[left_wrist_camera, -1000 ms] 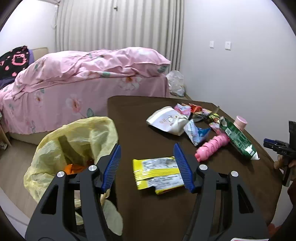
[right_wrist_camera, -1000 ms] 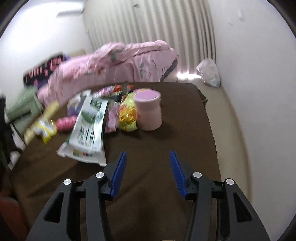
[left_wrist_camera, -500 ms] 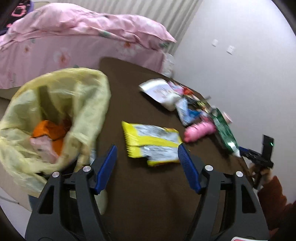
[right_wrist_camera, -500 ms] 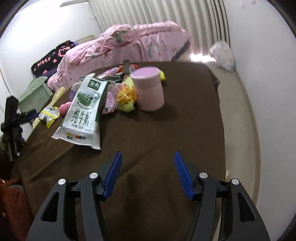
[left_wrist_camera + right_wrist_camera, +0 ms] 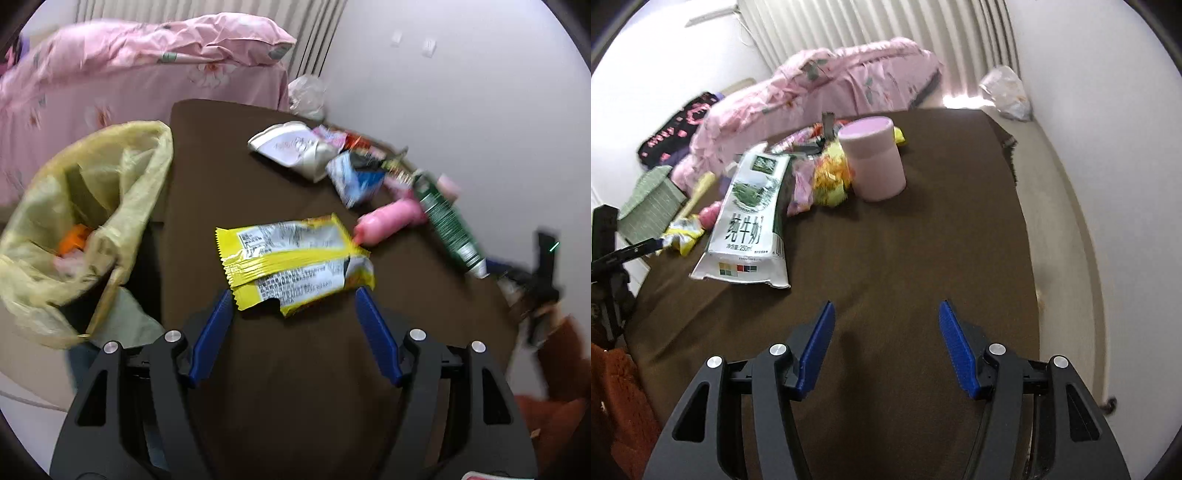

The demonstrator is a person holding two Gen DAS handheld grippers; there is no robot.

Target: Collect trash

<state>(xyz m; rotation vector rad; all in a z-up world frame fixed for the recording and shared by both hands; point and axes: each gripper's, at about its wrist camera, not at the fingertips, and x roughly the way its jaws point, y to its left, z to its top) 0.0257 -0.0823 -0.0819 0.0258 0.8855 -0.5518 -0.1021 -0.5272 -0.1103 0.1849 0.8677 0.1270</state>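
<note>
Yellow wrapper [image 5: 295,260] | just beyond our left claw [image 5: 293,304], long axis left-right across its gap | both claws open, empty | right claw [image 5: 886,321] farther off

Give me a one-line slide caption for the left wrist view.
Open left gripper nears a yellow wrapper on the brown table, beside a yellow trash bag.

White-and-green milk carton [image 5: 748,218] printed with large green "纯牛奶", small "250ml" beneath, other packaging print illegible
</note>
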